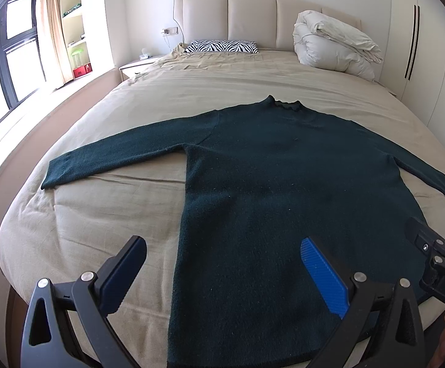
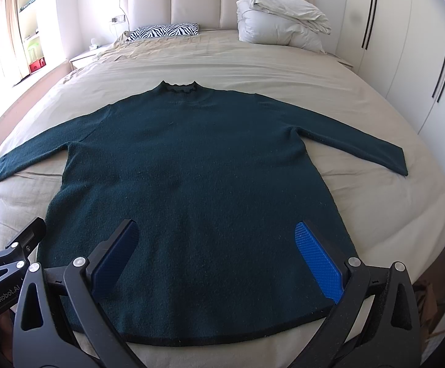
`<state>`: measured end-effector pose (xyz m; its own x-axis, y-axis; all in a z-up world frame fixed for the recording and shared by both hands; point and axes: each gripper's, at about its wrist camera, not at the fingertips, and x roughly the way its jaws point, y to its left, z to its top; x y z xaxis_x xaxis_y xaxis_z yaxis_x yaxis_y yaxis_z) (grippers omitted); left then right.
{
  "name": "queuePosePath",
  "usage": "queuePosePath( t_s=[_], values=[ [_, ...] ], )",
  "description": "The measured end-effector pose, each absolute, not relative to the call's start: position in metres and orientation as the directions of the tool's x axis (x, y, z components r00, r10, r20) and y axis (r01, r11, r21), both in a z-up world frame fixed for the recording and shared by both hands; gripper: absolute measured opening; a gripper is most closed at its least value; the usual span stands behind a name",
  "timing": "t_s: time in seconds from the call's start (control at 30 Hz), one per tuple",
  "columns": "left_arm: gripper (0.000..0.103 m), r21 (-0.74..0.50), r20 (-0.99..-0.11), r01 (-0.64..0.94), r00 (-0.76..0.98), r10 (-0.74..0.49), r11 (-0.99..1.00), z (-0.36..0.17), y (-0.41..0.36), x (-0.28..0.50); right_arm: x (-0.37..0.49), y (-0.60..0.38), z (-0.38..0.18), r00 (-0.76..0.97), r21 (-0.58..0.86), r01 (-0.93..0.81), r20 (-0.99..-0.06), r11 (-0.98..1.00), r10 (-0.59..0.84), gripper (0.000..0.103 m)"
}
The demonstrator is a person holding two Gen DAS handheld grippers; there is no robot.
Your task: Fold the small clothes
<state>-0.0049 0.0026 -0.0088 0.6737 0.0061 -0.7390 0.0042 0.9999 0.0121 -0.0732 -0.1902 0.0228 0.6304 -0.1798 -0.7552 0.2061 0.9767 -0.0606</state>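
We hold our left gripper (image 1: 222, 263) and right gripper (image 2: 219, 254) side by side, both level and pointing forward, jaws spread wide, gripping nothing.

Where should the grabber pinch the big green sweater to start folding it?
Probably the left gripper should pinch the cuff of the left sleeve, coming from the outer side. The sweater lies flat on the bed with both sleeves spread wide, so each cuff is a free edge. Both grippers' jaws are open; the right gripper can take the other cuff.
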Motion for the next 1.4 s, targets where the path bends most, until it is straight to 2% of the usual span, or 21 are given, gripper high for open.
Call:
queuePosePath(
  t_s=[1.4],
  values=[
    [0.103,0.012,-0.739,0.005,0.673,0.006,1.0,-0.0085,0.003,-0.0046,-0.0715,-0.1893,0.0163,0.625,-0.061,0.203,-0.76,0.977,-0.178,0.103]
  ],
)
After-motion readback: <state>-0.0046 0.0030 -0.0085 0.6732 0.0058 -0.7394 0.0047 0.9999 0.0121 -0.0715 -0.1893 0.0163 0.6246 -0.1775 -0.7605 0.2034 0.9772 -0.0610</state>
